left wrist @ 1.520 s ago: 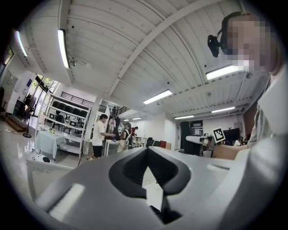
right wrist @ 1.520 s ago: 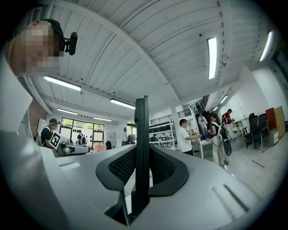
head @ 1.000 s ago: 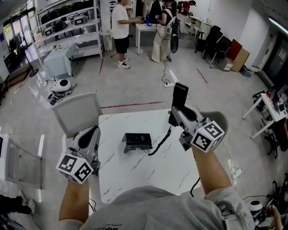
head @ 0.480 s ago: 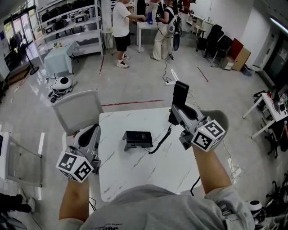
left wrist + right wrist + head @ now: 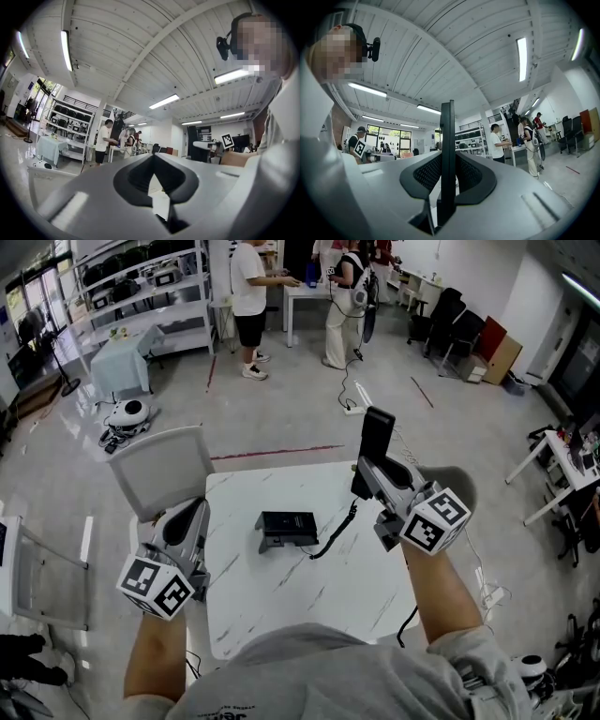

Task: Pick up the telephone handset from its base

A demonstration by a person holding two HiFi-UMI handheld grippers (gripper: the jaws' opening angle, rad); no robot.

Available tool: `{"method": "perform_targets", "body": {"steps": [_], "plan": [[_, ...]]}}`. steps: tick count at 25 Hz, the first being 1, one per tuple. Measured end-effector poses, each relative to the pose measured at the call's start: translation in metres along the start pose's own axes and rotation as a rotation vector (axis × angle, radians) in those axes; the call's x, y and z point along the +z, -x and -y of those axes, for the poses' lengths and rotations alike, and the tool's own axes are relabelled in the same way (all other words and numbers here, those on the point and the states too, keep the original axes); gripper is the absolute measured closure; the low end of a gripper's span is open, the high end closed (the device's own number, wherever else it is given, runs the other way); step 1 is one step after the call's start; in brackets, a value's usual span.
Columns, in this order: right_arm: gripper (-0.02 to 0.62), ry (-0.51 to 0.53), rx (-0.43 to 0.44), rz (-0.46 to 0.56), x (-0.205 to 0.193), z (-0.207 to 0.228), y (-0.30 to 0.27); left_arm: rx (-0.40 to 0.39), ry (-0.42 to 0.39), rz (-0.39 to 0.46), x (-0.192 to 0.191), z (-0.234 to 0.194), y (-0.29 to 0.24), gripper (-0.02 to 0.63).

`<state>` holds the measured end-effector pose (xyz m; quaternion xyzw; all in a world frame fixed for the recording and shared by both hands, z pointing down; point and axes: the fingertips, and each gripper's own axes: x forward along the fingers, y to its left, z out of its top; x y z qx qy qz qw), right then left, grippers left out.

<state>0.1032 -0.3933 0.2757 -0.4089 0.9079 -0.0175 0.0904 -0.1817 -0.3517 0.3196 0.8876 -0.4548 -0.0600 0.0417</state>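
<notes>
Looking down from my head, both my bare forearms reach forward over a white marble-patterned square table (image 5: 281, 606), one tool in each hand.

My right forearm (image 5: 436, 592) stretches out along the table's right edge. The right grey two-jaw gripper (image 5: 364, 479) points away from me, roughly level with its nose slightly raised, and its marker cube sits nearest my hand. Its jaws are clamped on the black telephone handset (image 5: 378, 432), with the dark pads pressing its two flat sides. The handset stands upright, its top rising well above the jaws. It is lifted clear of its base, above the table's far right corner.

A black coiled cord (image 5: 333, 531) hangs from the handset down to the black telephone base (image 5: 288, 529). The base sits near the middle of the table, well apart from the handset.

My left forearm (image 5: 155, 652) is held by the table's left edge. The left grey two-jaw gripper (image 5: 190, 512) points forward and level. Its jaws meet at the tips, closed with nothing between them.
</notes>
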Motion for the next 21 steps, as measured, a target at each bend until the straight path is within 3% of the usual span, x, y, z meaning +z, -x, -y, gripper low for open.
{"method": "perform_targets", "body": {"steps": [21], "plan": [[0.518,0.013,0.016,-0.016,0.0019,-0.0066,-0.0007,0.012,0.012,-0.003,0.0080,0.0031,0.0056,0.555]]}}
